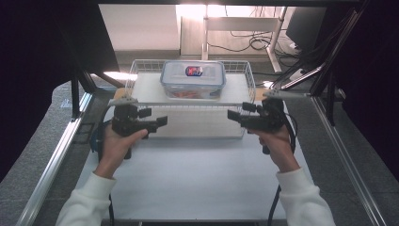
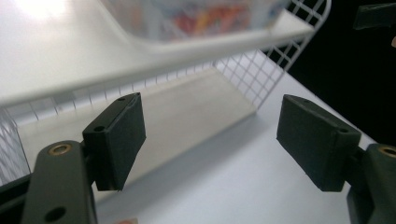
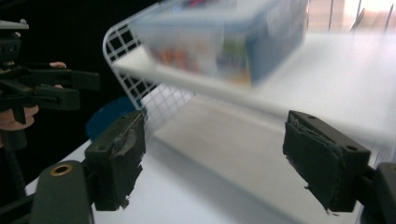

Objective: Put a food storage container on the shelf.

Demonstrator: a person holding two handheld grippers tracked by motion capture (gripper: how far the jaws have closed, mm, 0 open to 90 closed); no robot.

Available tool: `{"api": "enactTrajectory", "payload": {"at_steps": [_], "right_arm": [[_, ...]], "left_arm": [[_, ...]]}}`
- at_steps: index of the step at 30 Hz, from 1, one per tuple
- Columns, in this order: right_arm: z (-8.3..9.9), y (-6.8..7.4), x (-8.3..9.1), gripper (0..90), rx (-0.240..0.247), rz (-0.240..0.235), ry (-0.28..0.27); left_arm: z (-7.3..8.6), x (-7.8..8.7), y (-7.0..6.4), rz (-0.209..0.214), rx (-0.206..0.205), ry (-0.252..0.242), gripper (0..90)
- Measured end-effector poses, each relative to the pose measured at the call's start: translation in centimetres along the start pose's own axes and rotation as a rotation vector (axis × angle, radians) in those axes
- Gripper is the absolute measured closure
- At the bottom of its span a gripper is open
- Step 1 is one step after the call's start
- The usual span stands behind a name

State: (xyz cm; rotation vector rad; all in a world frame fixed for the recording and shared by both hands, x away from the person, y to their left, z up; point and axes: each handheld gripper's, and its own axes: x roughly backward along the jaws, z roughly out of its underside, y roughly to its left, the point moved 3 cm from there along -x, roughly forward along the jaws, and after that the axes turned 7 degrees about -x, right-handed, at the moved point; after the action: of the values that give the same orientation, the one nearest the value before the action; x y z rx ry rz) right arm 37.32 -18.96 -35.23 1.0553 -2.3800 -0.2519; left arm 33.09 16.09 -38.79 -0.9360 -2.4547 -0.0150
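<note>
Both hands are up at the front of the white wire-mesh two-tier rack (image 1: 249, 77) on the white desk (image 1: 197, 174). The left claw (image 1: 162, 121) points inward at the rack's front left corner, jaws spread wide and empty. The right claw (image 1: 231, 114) mirrors it at the front right corner, likewise released with nothing between the jaws. On the rack's upper shelf sits the clear lidded plastic food box with colourful contents (image 1: 193, 79), well apart from both claws.
</note>
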Motion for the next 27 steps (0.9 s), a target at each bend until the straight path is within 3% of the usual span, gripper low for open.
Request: {"api": "enactTrajectory", "payload": {"at_steps": [2,4,5,7,12,21,27], "right_arm": [[2.1,-0.4,0.4,21.5,0.005,0.000,0.011],[4.0,-0.6,0.7,21.7,0.010,-0.002,0.024],[5.0,-0.8,0.8,22.2,0.011,0.000,0.029],[6.7,-1.1,0.9,23.9,0.019,0.018,0.025],[10.5,-1.5,1.1,24.6,0.023,0.017,0.092],[14.0,-1.5,1.7,26.0,0.005,0.009,0.155],[14.7,-1.5,1.7,27.1,0.025,0.012,0.177]], "left_arm": [[1.4,0.1,-0.7,-0.004,-0.013,0.013,22.7],[2.8,0.0,-1.3,-0.056,-0.048,0.028,23.4],[3.5,-0.2,-1.7,-0.062,-0.052,0.037,24.2],[4.9,-0.6,-2.4,-0.055,-0.066,0.066,23.9],[8.5,-1.5,-3.7,-0.049,-0.099,0.147,23.9],[11.3,-2.2,-5.1,-0.026,-0.091,0.206,23.8],[12.1,-2.4,-5.1,-0.025,-0.079,0.223,23.8]]}}
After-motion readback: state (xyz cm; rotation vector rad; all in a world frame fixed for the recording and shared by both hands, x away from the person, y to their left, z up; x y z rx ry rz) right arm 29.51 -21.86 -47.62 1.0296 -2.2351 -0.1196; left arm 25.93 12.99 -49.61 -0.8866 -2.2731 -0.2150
